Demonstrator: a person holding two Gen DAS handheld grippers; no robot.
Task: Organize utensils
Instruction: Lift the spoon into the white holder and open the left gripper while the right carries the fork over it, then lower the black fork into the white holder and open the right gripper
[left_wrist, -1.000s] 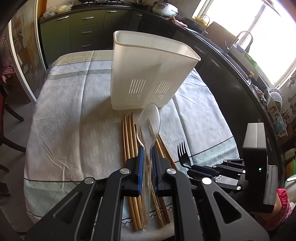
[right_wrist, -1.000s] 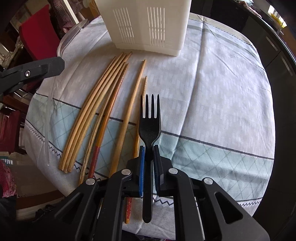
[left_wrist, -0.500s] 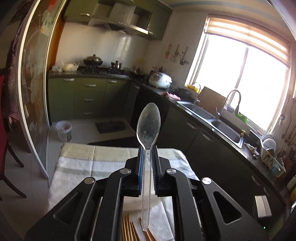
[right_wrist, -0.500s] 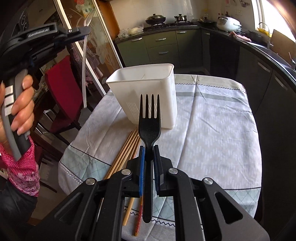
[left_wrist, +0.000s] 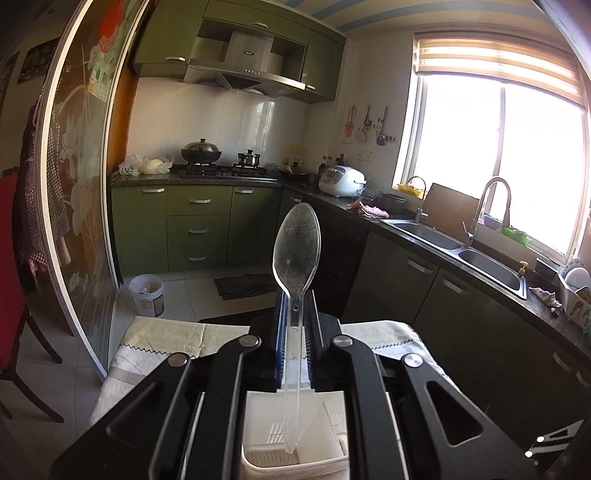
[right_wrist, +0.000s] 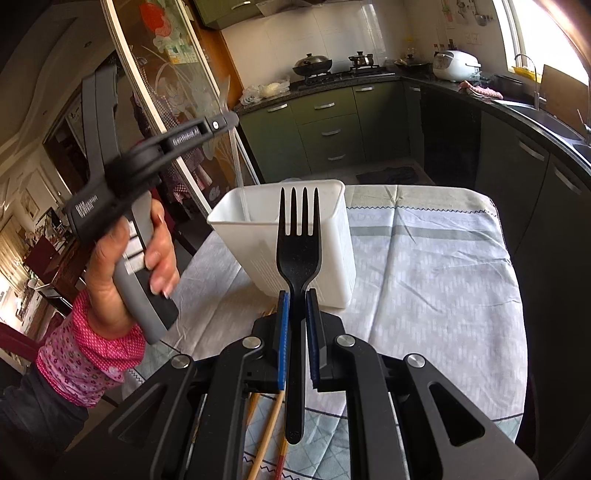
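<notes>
Kitchen surface (right_wrist: 436, 266), white holder (right_wrist: 334, 236) as landmark: left tongs (left_wrist: 295, 325) clamping light, slippery clear spoon (left_wrist: 296, 247) mid-handle above holder; right tongs (right_wrist: 295, 314) clamping stiff black fork (right_wrist: 298, 258) at neck nearby.

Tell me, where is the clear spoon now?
The left gripper holds the clear spoon bowl-up, its handle tip dipping into the white holder on the table.

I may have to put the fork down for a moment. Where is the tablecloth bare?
Bare cloth lies right of the white holder, out to the table's edge. The near left, by the chopsticks, is crowded.
</notes>
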